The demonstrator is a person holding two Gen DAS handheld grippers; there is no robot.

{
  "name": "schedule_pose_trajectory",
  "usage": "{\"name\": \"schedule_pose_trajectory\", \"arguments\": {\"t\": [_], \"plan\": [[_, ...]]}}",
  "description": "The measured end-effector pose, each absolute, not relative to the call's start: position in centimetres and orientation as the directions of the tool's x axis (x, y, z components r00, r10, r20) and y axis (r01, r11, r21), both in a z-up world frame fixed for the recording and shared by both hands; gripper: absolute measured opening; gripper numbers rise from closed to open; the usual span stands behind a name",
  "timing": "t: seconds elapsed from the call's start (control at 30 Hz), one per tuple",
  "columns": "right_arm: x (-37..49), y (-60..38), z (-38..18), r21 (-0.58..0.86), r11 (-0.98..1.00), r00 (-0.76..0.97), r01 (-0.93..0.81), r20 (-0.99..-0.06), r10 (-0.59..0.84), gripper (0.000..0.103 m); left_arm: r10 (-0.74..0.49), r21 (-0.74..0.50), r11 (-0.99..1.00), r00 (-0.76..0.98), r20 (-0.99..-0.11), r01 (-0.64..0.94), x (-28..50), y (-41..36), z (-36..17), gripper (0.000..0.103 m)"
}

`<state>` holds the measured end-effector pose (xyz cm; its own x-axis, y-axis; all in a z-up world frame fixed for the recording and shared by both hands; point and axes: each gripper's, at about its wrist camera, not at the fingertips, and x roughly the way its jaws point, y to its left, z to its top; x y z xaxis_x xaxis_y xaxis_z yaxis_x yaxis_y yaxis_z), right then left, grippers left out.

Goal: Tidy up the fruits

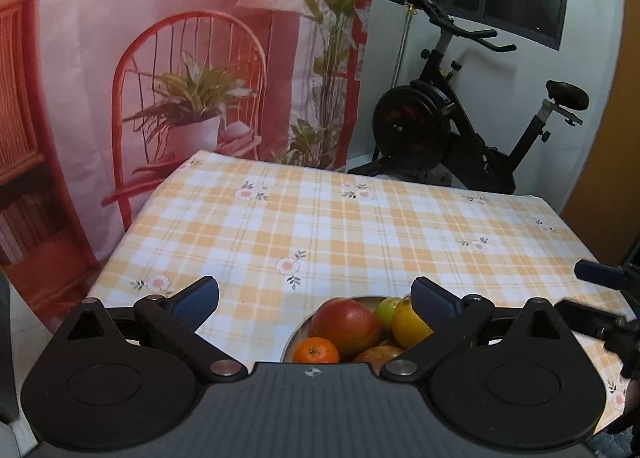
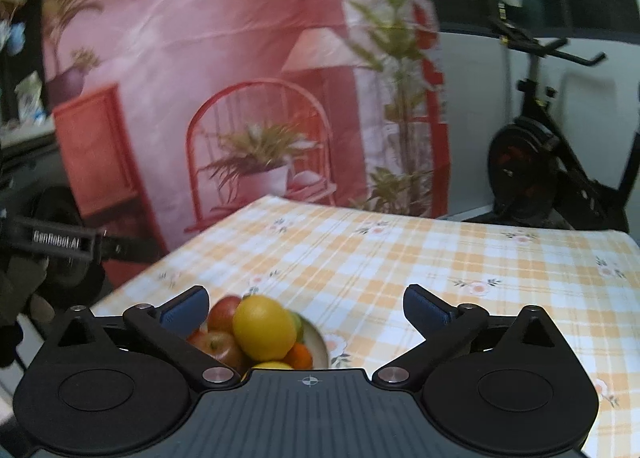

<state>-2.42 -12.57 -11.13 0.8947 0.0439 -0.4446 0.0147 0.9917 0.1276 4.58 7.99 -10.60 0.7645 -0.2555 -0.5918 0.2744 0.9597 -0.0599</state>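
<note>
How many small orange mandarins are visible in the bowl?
1: the mandarin sits at the bowl's near-left edge in the left wrist view, beside the big red apple. Others may be hidden under the tool body.

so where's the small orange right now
In the left wrist view the small orange sits at the front left of the bowl, touching the big red apple, low between the open left gripper fingers.

Bowl [image 1: 294,332] half hidden behind gripper body.

checked tablecloth [image 1: 320,225], exercise bike [image 1: 460,125], printed backdrop [image 1: 160,57]
</note>
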Motion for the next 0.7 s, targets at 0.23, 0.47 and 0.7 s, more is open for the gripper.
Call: {"name": "schedule_pose_trajectory", "arguments": {"t": [0.23, 0.47, 0.7], "plan": [[-3.8, -14.2, -8.4, 0.138, 0.978, 0.908, 0.154, -0.410, -0.085, 0.103, -0.288, -0.086, 0.954, 0.794, -0.535, 0.288, 3.2, 7.2, -7.8, 0.103], [-4.8, -15.3, -6.0, 0.152, 0.962, 0.909, 0.227, -0.387, -0.154, 0.103, -0.224, -0.011, 0.969, 0.854, -0.469, 0.248, 1.7, 4.8, -5.0, 0.103], [-5.2, -14.8, -4.5, 0.110, 0.958, 0.899, 0.263, -0.389, -0.202, 0.103, -0.216, 0.021, 0.967, 0.863, -0.457, 0.253, 0.8, 3.2, -3.4, 0.103]]}}
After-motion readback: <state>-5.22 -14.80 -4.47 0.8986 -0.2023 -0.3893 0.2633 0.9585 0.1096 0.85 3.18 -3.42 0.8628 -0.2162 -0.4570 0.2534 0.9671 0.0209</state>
